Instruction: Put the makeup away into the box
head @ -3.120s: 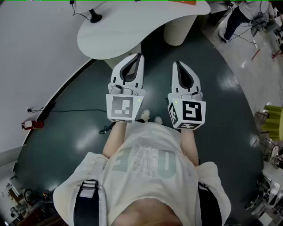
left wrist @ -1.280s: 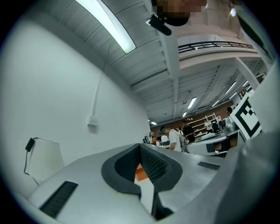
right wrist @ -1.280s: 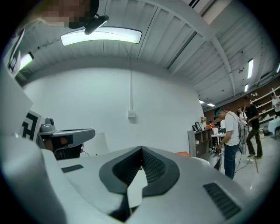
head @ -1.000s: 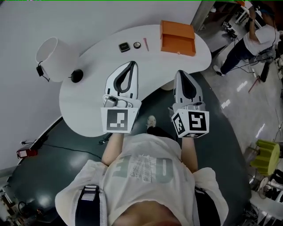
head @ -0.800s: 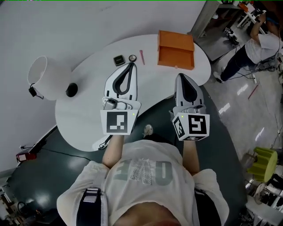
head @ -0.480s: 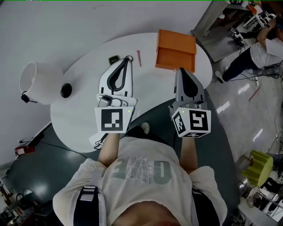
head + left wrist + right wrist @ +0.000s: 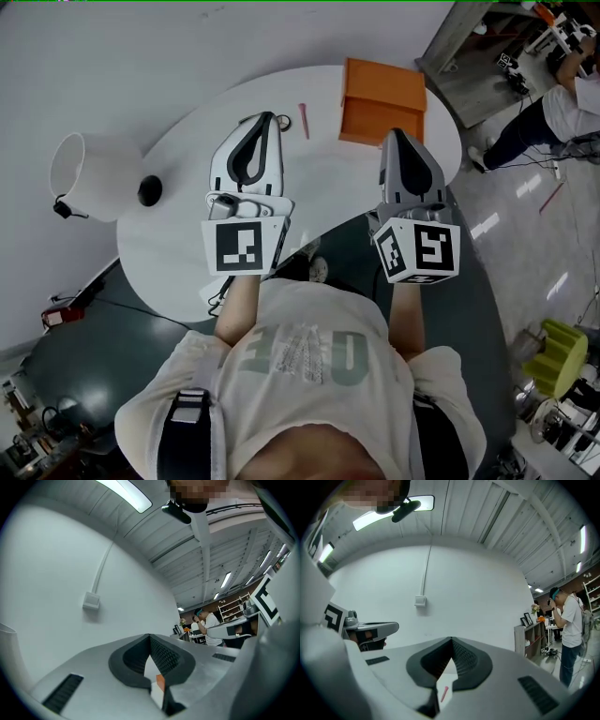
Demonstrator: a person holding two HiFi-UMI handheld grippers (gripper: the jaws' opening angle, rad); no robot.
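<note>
White, curved tabletop (image 7: 187, 253) against a pale wall (image 7: 112, 56), above a dark green floor (image 7: 103, 375). At the tabletop's far right end, close to the rounded edge, an orange box (image 7: 382, 101). Just left of the box and apart from it, a thin pink makeup stick (image 7: 304, 120), flat on the bare white surface. At the left end, a white lampshade (image 7: 92, 164) with a small black round thing (image 7: 150, 190) beside it.

Left gripper (image 7: 262, 116) over the middle of the tabletop, fingers together at the tips, nothing between them; below the tips in the left gripper view, a sliver of the orange box (image 7: 160, 682). Right gripper (image 7: 397, 132) near the front edge, just short of the box, fingers likewise closed and empty; below the tips in the right gripper view, the pink stick (image 7: 444, 693).

Near edge of the tabletop bending inward toward the wearer. Wide bare stretch of white between the stick and the lampshade, and another in front of the box. Past the right end, glossy pale floor with cables and a standing person (image 7: 562, 103), well apart. Low at the right, a yellow-green stool (image 7: 561, 354). By the wall at the left, a small red thing (image 7: 58, 317) on a black cable
</note>
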